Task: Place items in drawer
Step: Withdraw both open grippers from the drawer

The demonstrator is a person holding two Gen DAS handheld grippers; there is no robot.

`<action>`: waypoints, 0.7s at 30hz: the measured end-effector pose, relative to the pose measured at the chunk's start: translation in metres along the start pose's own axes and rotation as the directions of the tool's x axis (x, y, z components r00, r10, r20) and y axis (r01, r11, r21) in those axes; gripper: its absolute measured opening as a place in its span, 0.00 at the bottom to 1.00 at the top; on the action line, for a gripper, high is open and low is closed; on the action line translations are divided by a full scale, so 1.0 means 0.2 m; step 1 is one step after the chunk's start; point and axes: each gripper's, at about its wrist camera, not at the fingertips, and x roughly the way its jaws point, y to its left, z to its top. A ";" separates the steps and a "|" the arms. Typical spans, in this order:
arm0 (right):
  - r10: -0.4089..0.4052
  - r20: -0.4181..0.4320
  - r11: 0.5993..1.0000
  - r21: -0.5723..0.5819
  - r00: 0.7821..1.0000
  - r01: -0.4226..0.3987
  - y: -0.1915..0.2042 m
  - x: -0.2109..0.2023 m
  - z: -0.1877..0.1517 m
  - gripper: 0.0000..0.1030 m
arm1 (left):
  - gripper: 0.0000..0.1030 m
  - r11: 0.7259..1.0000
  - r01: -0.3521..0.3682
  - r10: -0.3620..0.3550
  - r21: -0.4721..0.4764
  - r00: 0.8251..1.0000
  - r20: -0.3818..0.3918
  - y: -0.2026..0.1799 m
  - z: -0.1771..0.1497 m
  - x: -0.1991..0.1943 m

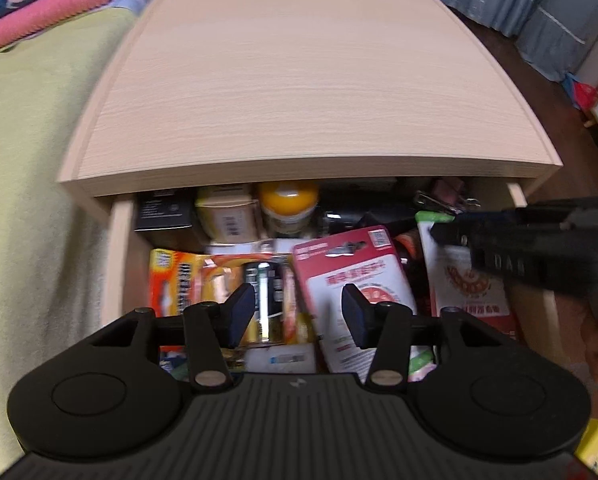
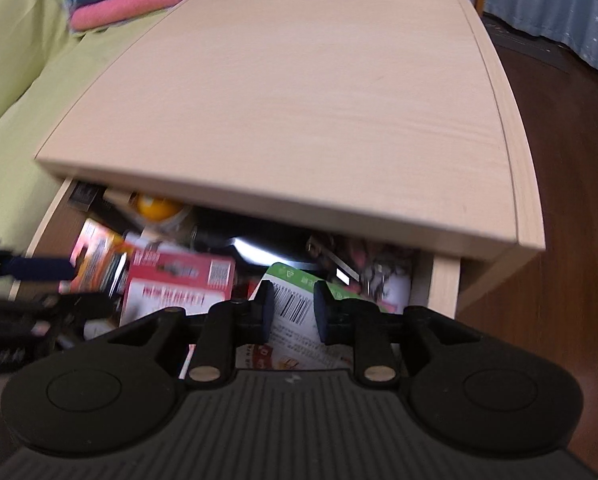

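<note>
Drawer [image 1: 119, 264] stands open, crammed with packets. Left gripper [image 1: 299, 316] hovers wide and empty above; right gripper [image 2: 293, 312], narrowly parted, straddles a green-topped packet [image 2: 295, 300] inside. Placing or closing next; unclear.

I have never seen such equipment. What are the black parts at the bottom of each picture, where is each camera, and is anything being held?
A person holds two hand-held grippers, each carrying a camera that looks along its fingers. One picture comes from the left gripper, the other from the right gripper. Both hover above an open drawer of a light wooden cabinet, full of packets, among them a red-and-white pack and a green-topped packet. The left gripper is open and empty. The right one looks empty too.
</note>
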 end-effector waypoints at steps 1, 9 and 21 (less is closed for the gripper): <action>0.002 -0.014 1.000 -0.005 1.000 -0.002 0.00 -0.01 -0.02 0.19 | 0.51 1.000 0.013 -0.013 0.004 1.000 -0.007 -0.01 0.00 0.01; -0.001 0.083 1.000 0.020 0.997 -0.001 -0.02 -0.14 -0.08 0.19 | 0.51 0.999 0.032 -0.032 0.003 0.999 -0.022 -0.02 0.01 0.04; 0.010 0.192 0.999 0.036 0.981 -0.017 0.00 -0.32 -0.16 0.19 | 0.51 0.997 -0.032 0.030 -0.076 0.999 -0.019 0.18 -0.07 -0.06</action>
